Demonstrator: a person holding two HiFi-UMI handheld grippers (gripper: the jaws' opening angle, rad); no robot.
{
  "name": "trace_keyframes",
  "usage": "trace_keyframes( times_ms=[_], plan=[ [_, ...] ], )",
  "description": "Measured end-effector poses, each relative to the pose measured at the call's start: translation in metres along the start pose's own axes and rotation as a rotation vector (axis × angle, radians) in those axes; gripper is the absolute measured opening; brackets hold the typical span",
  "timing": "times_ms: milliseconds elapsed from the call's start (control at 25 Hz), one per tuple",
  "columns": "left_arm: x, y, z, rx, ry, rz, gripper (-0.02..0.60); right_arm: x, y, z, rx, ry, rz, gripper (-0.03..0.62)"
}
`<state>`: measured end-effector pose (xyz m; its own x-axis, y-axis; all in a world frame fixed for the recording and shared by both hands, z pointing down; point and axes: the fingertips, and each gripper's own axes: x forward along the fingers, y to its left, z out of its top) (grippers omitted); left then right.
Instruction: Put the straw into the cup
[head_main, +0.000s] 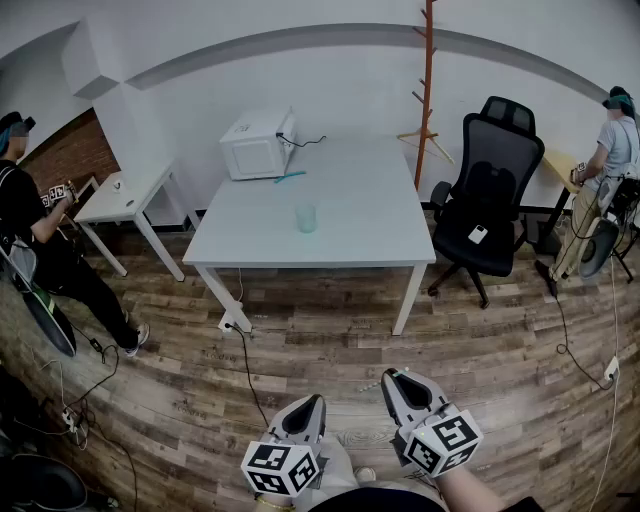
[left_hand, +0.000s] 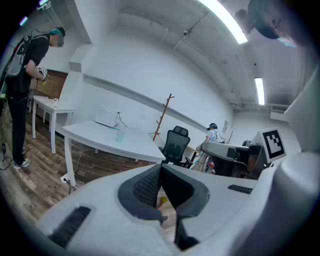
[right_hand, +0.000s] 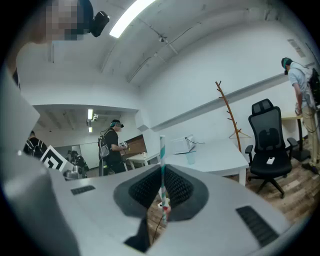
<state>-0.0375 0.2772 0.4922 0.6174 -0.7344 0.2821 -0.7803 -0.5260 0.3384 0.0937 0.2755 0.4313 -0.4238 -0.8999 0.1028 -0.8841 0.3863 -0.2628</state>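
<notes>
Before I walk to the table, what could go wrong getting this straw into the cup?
The straw is thin and pinched at one spot by the right gripper, so it may swivel or slip. The cup stands free on the table; an off-centre poke could tip it. A cable trails across the floor on the way: a trip risk.

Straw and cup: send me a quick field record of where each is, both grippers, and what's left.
straw: upright, clamped in right gripper
right gripper: shut on the straw
left gripper: jaws together, empty
cup: upright on white table, in front of microwave, untouched
position: both grippers over the wood floor, well short of the table
remaining: straw not yet in cup
</notes>
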Motion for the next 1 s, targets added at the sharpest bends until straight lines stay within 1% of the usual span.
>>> trace_keyframes(
  times_ms=[120, 320, 400, 640, 840, 1000],
  plan=[
    [-0.008, -0.010, 0.001, 0.035, -0.010, 0.012, 0.018, -0.016, 0.005, -0.001, 0.009, -0.007, 0.008, 0.038],
    [-0.016, -0.018, 0.000, 0.007, -0.021, 0.016, 0.018, -0.030, 0.014, 0.002, 0.007, -0.022, 0.014, 0.038],
    [-0.019, -0.022, -0.001, 0.009, -0.025, 0.019, 0.018, -0.035, 0.017, 0.002, 0.004, -0.024, 0.020, 0.038],
    [-0.021, -0.030, -0.003, 0.025, -0.015, -0.008, 0.018, -0.043, 0.021, -0.002, 0.016, -0.028, 0.023, 0.038],
    [-0.024, -0.035, 0.001, 0.029, -0.022, -0.034, 0.018, -0.047, 0.022, 0.001, 0.064, -0.047, 0.043, 0.040],
    [-0.022, -0.038, -0.001, 0.028, -0.018, -0.036, 0.018, -0.048, 0.020, 0.006, 0.052, -0.049, 0.045, 0.040]
  ],
)
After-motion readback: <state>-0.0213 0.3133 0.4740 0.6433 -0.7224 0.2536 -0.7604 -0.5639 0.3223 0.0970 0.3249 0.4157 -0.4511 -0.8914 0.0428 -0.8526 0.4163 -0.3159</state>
